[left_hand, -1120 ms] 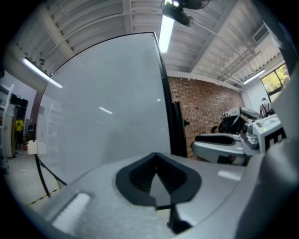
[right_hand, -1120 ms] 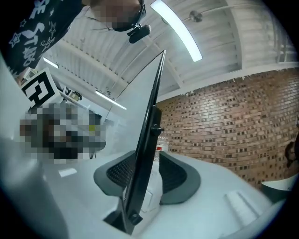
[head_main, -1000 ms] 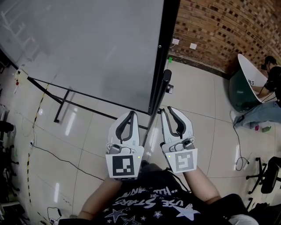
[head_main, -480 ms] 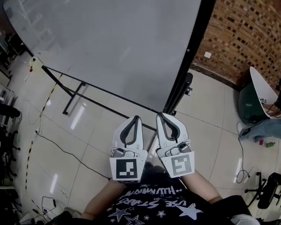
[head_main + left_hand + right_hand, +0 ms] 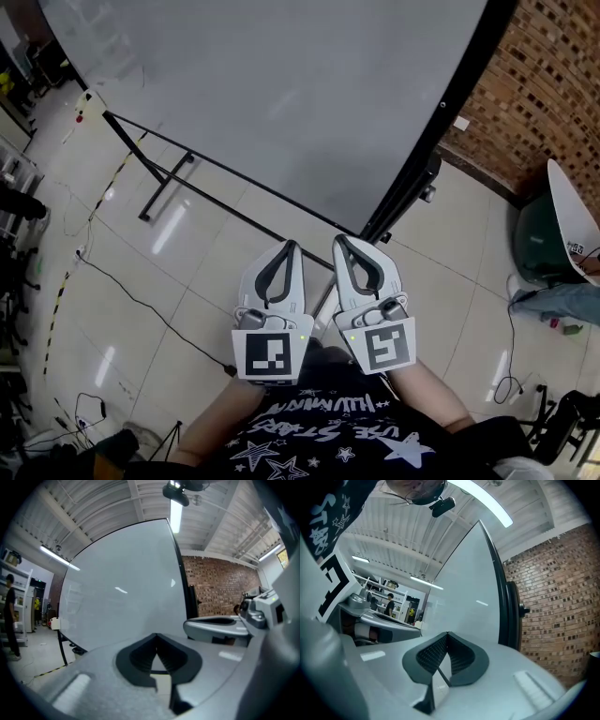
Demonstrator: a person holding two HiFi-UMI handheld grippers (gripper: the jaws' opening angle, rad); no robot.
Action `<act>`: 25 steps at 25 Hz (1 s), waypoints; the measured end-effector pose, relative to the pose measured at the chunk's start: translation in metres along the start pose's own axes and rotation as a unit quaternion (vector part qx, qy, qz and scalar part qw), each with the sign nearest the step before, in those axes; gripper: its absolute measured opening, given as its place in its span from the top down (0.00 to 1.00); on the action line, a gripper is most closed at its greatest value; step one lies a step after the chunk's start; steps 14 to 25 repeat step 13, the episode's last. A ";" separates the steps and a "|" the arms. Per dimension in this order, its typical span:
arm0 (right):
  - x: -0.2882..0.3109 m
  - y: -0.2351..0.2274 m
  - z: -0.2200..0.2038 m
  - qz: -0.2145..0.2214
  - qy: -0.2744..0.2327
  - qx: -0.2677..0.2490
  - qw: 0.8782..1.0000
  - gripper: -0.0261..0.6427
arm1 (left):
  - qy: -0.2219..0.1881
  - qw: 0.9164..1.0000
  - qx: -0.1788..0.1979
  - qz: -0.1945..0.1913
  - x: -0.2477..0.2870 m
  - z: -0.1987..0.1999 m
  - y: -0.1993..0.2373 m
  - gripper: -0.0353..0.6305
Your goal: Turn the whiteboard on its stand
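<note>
The whiteboard (image 5: 281,94) fills the top of the head view, a pale grey sheet in a black frame (image 5: 441,122) on a black stand (image 5: 169,183). Both grippers hang side by side close to my body, short of the board's lower right corner. My left gripper (image 5: 292,246) is shut with nothing in it. My right gripper (image 5: 338,242) is also shut and empty. The left gripper view shows the board (image 5: 122,592) ahead of the closed left gripper (image 5: 156,635). The board's edge post (image 5: 501,597) rises beyond the closed right gripper (image 5: 447,633) in the right gripper view.
A brick wall (image 5: 553,84) runs along the right. A green tub (image 5: 539,239) and a seated person's legs (image 5: 562,300) are at the right edge. A black cable (image 5: 141,300) crosses the tiled floor at left. Shelves and a standing person (image 5: 9,616) are far left.
In the head view the board's black edge post has shifted right and away from the grippers, where earlier it ran between them. The grippers stay together near my body.
</note>
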State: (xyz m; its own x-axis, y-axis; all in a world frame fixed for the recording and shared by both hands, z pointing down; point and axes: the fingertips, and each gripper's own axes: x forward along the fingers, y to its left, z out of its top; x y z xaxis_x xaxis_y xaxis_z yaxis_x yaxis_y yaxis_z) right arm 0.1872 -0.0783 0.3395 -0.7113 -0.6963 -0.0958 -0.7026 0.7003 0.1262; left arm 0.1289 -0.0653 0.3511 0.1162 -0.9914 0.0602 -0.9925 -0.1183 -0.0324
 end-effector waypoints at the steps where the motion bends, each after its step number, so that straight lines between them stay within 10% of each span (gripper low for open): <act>1: 0.001 0.002 -0.001 0.001 0.000 0.000 1.000 0.95 | 0.001 1.000 -0.002 0.006 -0.001 -0.001 0.005 0.94; 25: 0.013 0.025 0.000 0.039 0.001 -0.007 0.999 0.95 | 0.009 1.000 -0.001 0.022 -0.015 -0.007 0.019 0.94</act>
